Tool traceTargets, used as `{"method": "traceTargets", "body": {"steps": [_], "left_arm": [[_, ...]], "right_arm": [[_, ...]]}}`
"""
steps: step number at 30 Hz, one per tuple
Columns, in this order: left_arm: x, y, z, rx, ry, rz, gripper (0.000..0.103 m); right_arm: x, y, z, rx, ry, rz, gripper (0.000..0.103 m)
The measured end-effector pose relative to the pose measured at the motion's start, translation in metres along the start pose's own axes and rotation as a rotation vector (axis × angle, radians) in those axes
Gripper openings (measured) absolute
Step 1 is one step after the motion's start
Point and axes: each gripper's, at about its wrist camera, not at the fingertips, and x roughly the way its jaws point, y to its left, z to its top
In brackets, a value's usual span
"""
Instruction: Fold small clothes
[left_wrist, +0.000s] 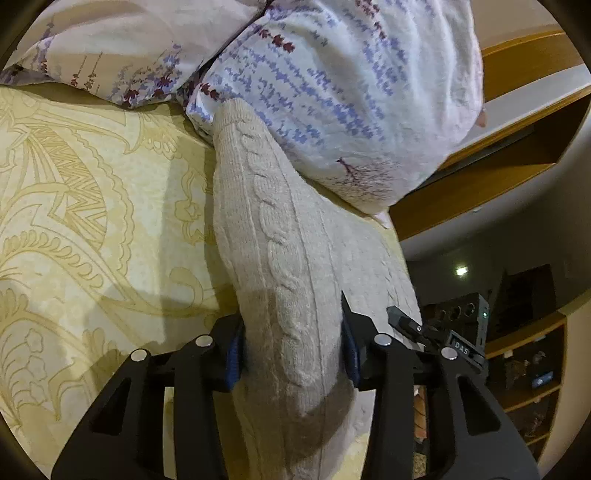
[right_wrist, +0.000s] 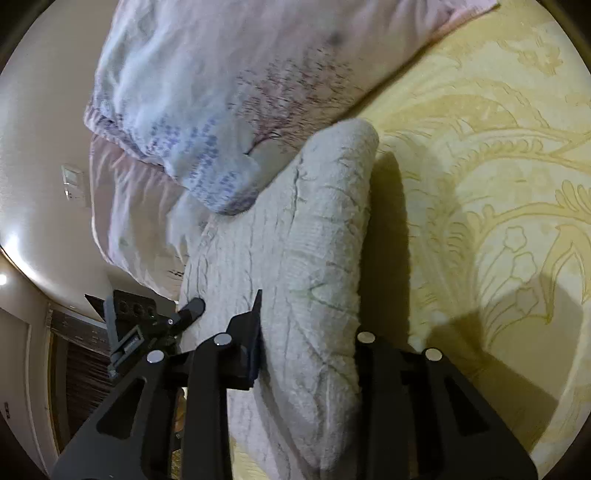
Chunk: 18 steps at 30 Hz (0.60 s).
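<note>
A cream cable-knit sweater (left_wrist: 280, 236) lies stretched over the yellow patterned bedspread (left_wrist: 92, 206). My left gripper (left_wrist: 291, 350) is shut on a bunched edge of it, the knit filling the gap between the blue pads (left_wrist: 233, 354). In the right wrist view the same sweater (right_wrist: 314, 240) runs forward from my right gripper (right_wrist: 308, 354), which is shut on another thick fold of it. The far end of the sweater touches a floral pillow (left_wrist: 332, 92). The other gripper (right_wrist: 155, 325) shows at the left of the right wrist view.
Two floral pillows (right_wrist: 221, 92) lie at the head of the bed, against the sweater. A wooden bed frame and shelves (left_wrist: 524, 155) stand to the right. The bedspread (right_wrist: 498, 203) spreads wide beside the sweater.
</note>
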Motion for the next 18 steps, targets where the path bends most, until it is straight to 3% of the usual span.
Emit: {"method": "traceTargets", "body": {"steps": [9, 14, 18], "left_arm": [[-0.086, 0.025, -0.006, 0.007, -0.059, -0.003, 0.041], [-0.126, 0.052, -0.005, 0.028, -0.087, 0.087, 0.041], [-0.119, 0.092, -0.005, -0.048, -0.068, 0.159, 0.045]], "right_arm": [[0.032, 0.076, -0.031, -0.181, -0.005, 0.007, 0.026], [0.076, 0.114, -0.061, -0.293, 0.005, -0.056, 0.026], [0.109, 0.108, -0.071, -0.239, 0.043, -0.148, 0.03]]}}
